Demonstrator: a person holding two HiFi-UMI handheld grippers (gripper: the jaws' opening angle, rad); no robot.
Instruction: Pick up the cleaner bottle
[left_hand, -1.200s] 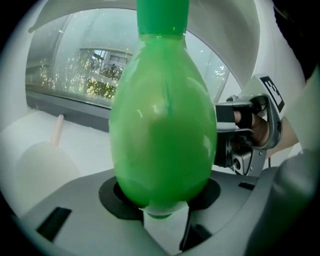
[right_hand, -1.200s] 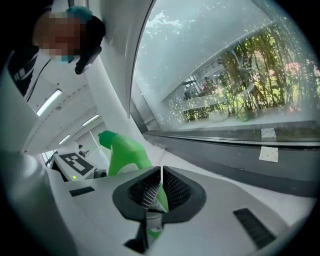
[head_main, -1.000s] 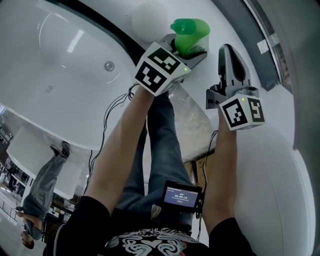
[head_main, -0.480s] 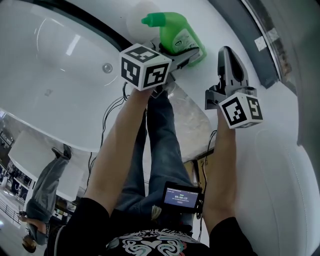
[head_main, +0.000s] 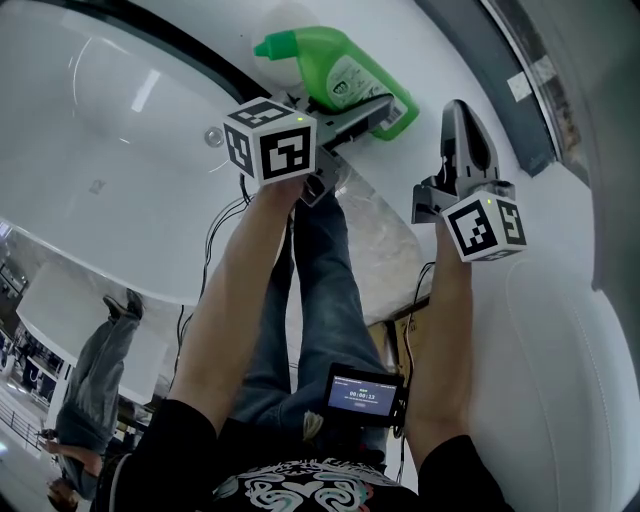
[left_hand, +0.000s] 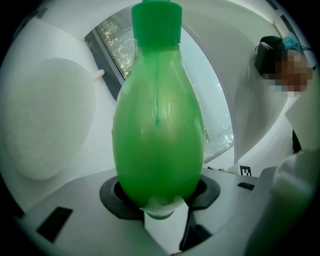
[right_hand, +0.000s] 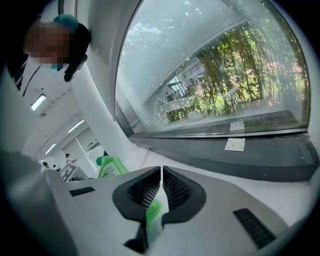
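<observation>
At the top of the head view, around 12 o'clock, the green cleaner bottle is caught in the left gripper, tipped well over so its cap points toward 10 o'clock above the white bath surround, with the bathtub away at 9 o'clock. The grasp looks made, and I'd judge the pick-up largely done; what seems left is carrying the bottle clear and steady. Whether its far side touches the surround or hangs free I cannot tell from here, because the bottle's own body and the gripper cover that edge. The right gripper sits apart at 2 o'clock and takes no part in the hold. In the left gripper view, the cleaner bottle fills the middle, cap toward 12 o'clock and partly cut off by the frame, its lower body wedged between the left gripper jaws, which stand wide and press on its sides. The bottle hides most of both pads, and no label shows on this face. In the right gripper view, the right gripper jaws are pressed together on nothing solid that I can see. A green sliver low in the gap is too blurred to name. The cleaner bottle peeps in small at 8 o'clock, mostly hidden behind the gripper's body, and the window takes up the rest.
</observation>
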